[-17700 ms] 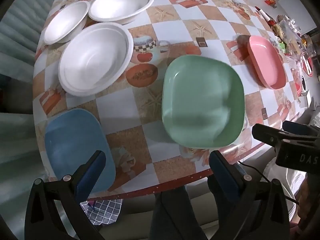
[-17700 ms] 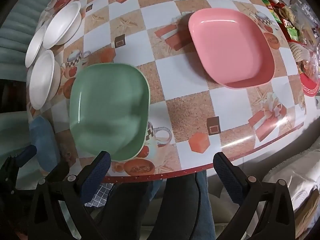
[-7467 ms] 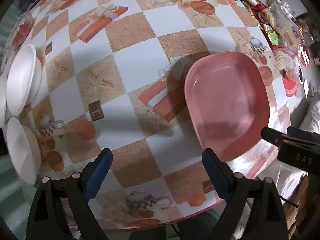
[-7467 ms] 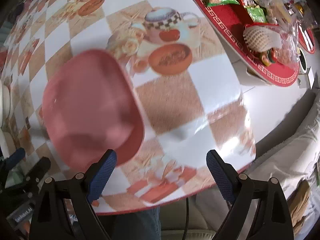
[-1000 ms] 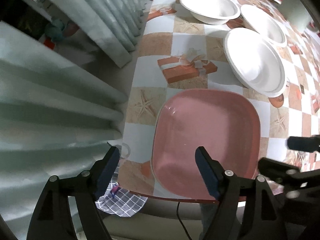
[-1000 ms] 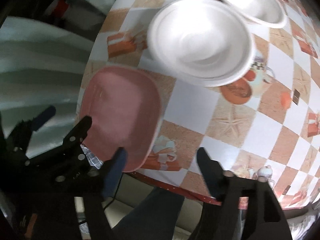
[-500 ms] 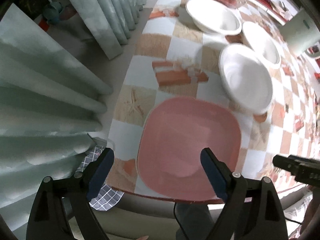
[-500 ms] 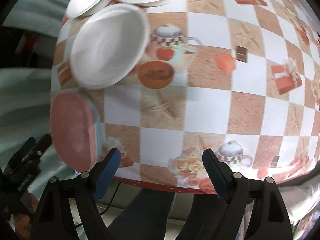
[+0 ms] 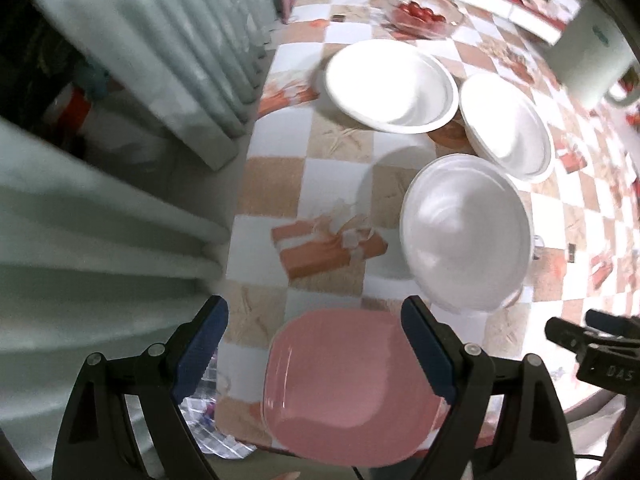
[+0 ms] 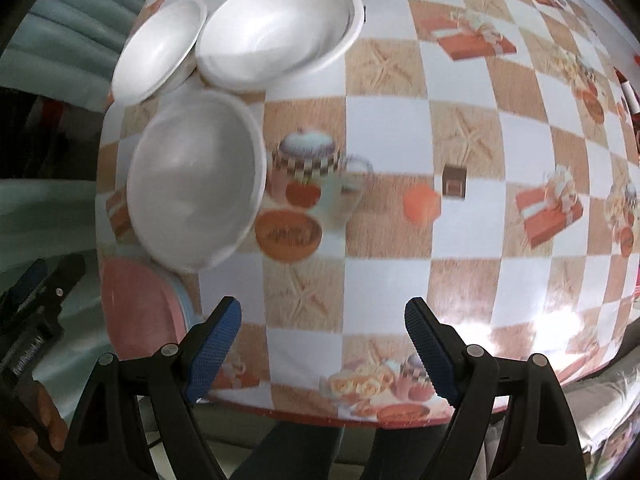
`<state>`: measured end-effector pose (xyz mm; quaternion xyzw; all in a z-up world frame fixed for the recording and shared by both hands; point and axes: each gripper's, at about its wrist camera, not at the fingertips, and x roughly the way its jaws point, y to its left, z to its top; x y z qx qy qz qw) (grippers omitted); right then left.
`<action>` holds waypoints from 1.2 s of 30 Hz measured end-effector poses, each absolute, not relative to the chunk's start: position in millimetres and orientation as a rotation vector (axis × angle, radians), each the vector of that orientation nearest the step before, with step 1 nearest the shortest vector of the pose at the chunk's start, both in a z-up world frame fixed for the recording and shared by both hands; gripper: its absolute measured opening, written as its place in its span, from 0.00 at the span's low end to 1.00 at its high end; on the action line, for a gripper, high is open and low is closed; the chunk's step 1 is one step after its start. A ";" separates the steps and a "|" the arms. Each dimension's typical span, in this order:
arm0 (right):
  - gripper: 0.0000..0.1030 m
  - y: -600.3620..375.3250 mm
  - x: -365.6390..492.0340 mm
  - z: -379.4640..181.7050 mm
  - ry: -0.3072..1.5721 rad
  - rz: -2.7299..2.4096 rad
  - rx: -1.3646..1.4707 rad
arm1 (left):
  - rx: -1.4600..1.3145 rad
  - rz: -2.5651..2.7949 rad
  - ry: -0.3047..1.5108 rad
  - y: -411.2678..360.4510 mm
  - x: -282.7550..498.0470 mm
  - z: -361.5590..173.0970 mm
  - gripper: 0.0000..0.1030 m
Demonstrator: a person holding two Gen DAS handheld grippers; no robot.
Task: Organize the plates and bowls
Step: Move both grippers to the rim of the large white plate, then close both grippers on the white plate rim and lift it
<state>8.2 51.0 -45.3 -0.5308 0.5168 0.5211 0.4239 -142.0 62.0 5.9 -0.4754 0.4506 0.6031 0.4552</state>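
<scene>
A pink plate (image 9: pixel 348 384) lies at the table's near left corner; in the right wrist view (image 10: pixel 136 312) other plate rims, blue and pale, show under its right edge. Three white bowls stand beyond it: the nearest (image 9: pixel 464 240) (image 10: pixel 196 184), one further right (image 9: pixel 506 126) (image 10: pixel 276 28) and one at the far left (image 9: pixel 390 84) (image 10: pixel 158 50). My left gripper (image 9: pixel 316 344) is open and empty, just above the pink plate. My right gripper (image 10: pixel 322 344) is open and empty over bare tablecloth near the front edge.
The checkered tablecloth (image 10: pixel 460 160) covers the table. A pale curtain (image 9: pixel 120 120) hangs left of the table. A clear dish of red fruit (image 9: pixel 420 12) stands at the far end. A checked cloth (image 9: pixel 208 428) lies below the table's corner.
My left gripper has tilted up and forward, so the bowls show larger. My right gripper has swung right, away from the pink plate, over the open tablecloth.
</scene>
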 end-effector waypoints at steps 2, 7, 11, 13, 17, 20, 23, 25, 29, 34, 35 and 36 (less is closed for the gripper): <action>0.83 62.6 5.5 -46.6 1.290 1.300 -1.323 | -1.147 1.484 1.136 74.1 -133.4 -0.4 0.88; 0.83 80.4 -8.4 -59.2 1.271 1.309 -1.334 | -1.139 1.486 1.185 96.7 -125.7 -16.0 0.88; 0.83 93.3 -17.8 -68.5 1.255 1.307 -1.344 | -1.169 1.463 1.199 111.2 -124.4 -31.6 0.88; 0.83 99.4 -21.0 -74.8 1.238 1.303 -1.354 | -1.183 1.464 1.201 116.3 -124.4 -39.4 0.88; 0.83 107.8 -32.2 -89.4 1.219 1.299 -1.377 | -1.208 1.443 1.198 125.7 -126.0 -51.9 0.88; 0.83 113.5 -38.7 -99.0 1.197 1.301 -1.399 | -1.210 1.426 1.213 129.5 -124.7 -62.0 0.87; 0.83 117.7 -45.9 -108.1 1.183 1.302 -1.416 | -1.197 1.404 1.231 130.3 -120.3 -68.9 0.86; 0.83 120.0 -50.0 -114.3 1.180 1.298 -1.422 | -1.176 1.403 1.254 130.6 -116.9 -73.0 0.86; 0.83 126.9 -49.4 -122.3 1.195 1.297 -1.416 | -1.176 1.384 1.275 129.9 -112.3 -82.2 0.78; 0.81 125.7 -49.4 -118.6 1.174 1.333 -1.419 | -1.209 1.353 1.254 124.1 -103.3 -89.4 0.51; 0.80 124.7 -46.2 -115.9 1.170 1.345 -1.421 | -1.208 1.342 1.247 122.5 -101.0 -89.4 0.47; 0.71 124.8 -47.6 -115.7 1.178 1.359 -1.416 | -1.208 1.336 1.246 120.6 -99.2 -89.8 0.41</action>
